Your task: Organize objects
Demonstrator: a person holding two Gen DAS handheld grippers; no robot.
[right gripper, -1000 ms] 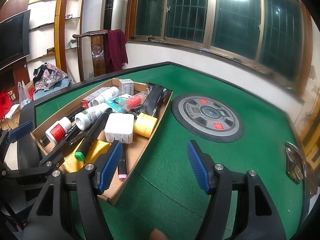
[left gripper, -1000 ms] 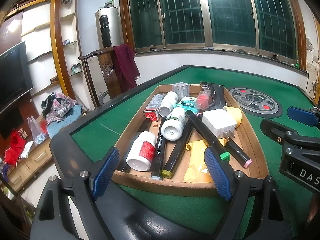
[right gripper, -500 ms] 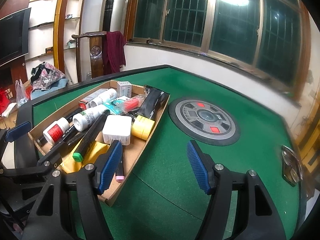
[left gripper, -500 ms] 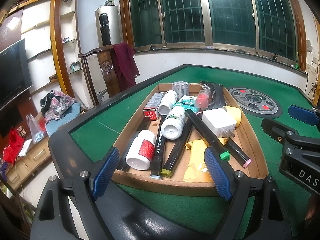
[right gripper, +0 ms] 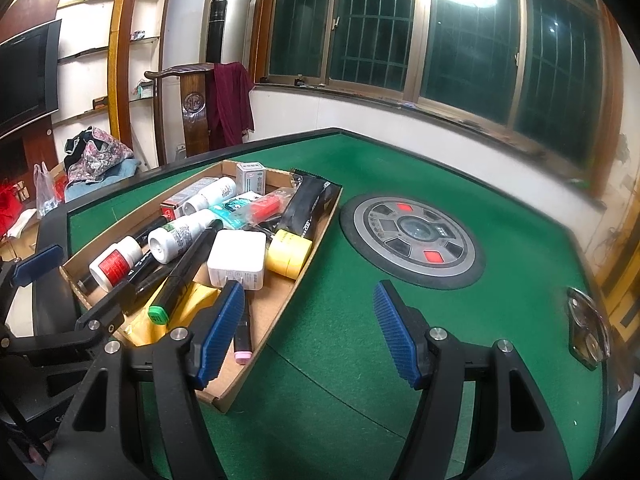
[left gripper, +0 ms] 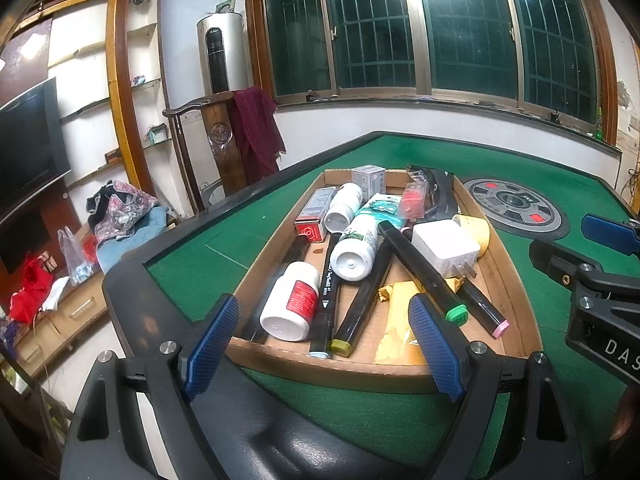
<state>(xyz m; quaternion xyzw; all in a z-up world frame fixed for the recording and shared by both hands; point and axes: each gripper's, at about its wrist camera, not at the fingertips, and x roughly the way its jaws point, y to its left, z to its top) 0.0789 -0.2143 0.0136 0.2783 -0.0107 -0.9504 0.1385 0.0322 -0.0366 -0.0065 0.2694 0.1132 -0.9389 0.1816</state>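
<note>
- Left gripper [left gripper: 326,340]: fingers spread with nothing between them, low in the frame before the cardboard tray [left gripper: 360,368].
- Right gripper [right gripper: 310,334]: fingers spread over bare green tabletop [right gripper: 360,360].
- The tray, centre-left, holds markers, bottles, a white charger [right gripper: 237,258] and yellow tape [right gripper: 288,254].

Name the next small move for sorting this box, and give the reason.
Probably ease the left gripper forward and down over the red-labelled white bottle. Both grippers hang open and empty short of the cardboard box, and that bottle lies nearest the left gripper at the box's near end, on top and apart from the crossed markers. The right gripper faces mostly bare felt.
</note>
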